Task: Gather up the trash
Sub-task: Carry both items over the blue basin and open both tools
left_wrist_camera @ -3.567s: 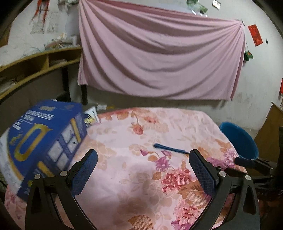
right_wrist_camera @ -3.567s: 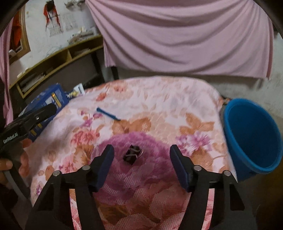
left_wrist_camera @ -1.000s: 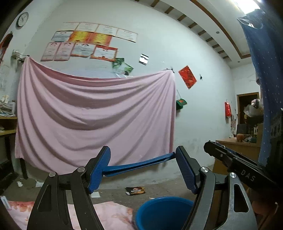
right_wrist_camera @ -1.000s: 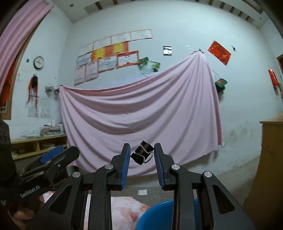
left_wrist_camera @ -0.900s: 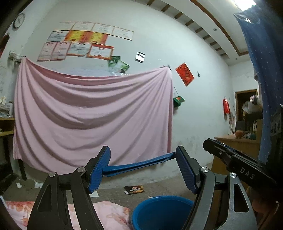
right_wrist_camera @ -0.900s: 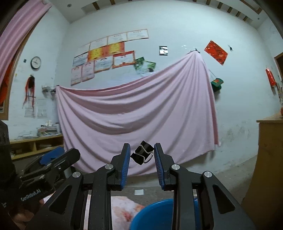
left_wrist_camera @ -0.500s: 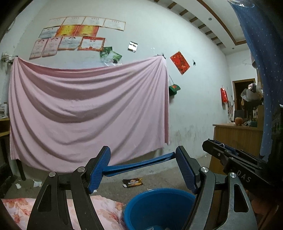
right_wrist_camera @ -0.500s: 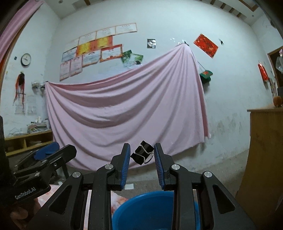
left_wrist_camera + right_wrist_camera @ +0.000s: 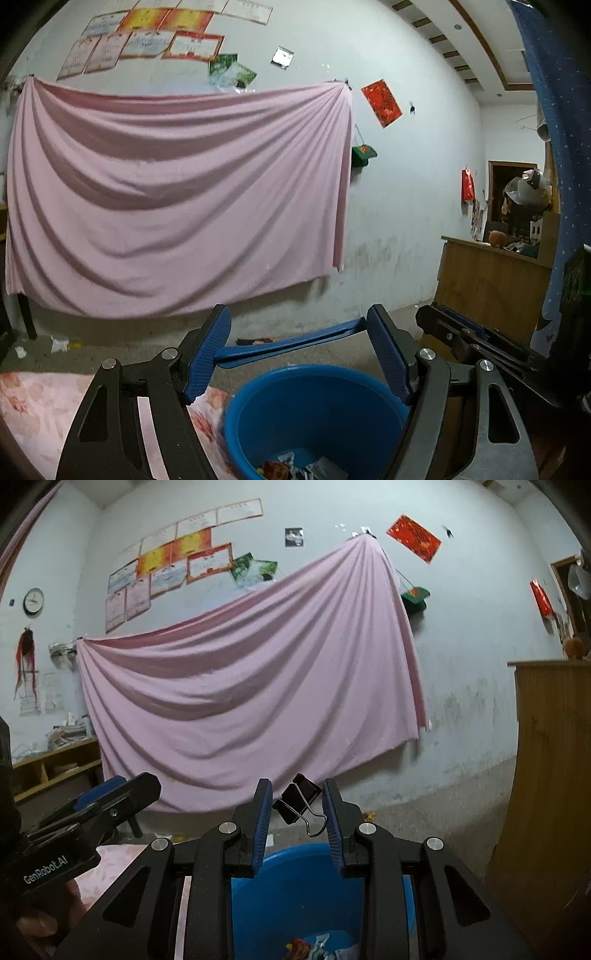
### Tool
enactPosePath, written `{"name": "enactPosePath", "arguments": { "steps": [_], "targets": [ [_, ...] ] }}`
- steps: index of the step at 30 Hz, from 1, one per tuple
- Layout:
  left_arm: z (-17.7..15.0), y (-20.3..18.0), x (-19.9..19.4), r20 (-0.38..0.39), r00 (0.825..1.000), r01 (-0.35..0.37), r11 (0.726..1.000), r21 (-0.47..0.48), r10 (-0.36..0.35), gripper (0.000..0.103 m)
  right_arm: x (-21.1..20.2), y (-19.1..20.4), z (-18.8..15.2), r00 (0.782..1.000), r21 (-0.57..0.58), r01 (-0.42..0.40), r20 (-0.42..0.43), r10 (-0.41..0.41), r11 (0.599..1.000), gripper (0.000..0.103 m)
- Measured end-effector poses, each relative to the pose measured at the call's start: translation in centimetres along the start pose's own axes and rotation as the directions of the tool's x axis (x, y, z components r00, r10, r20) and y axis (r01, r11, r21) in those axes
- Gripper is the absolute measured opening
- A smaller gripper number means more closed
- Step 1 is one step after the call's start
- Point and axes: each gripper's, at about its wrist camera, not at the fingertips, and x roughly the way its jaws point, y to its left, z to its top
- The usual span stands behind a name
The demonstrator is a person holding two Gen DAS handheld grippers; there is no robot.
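The left hand-held gripper (image 9: 301,345) is raised and points roughly level, its two blue-padded fingers (image 9: 207,352) set fairly wide apart and bridged at the tips by a slim blue strip clamped lengthwise between them. The right hand-held gripper (image 9: 297,814) is also held up and level, its fingers (image 9: 263,821) drawn close together and pinching a small black clip near the tips. In the right wrist view the left hand-held gripper's dark body shows at the left edge, with part of the person's left hand (image 9: 40,921) wrapped under it. In the left wrist view the right hand-held gripper's body sits just off to the right.
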Motion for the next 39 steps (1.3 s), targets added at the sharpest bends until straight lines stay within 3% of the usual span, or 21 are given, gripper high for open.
{"name": "enactPosePath", "arguments": {
  "steps": [15, 39],
  "targets": [
    [-2.0, 0.0, 3.7, -0.167, 0.986, -0.010, 0.999, -0.038, 0.003, 0.070, 2.0, -1.7, -1.2, 0.995, 0.037, 0.000, -0.097, 0.003, 0.999, 0.026],
    [-2.1, 0.5, 5.7, -0.293, 0.956, -0.025, 0.995, -0.098, -0.005, 0.071, 3.2, -3.1, -1.1, 0.989, 0.060, 0.001, -0.148, 0.008, 0.998, 0.028]
  ]
}}
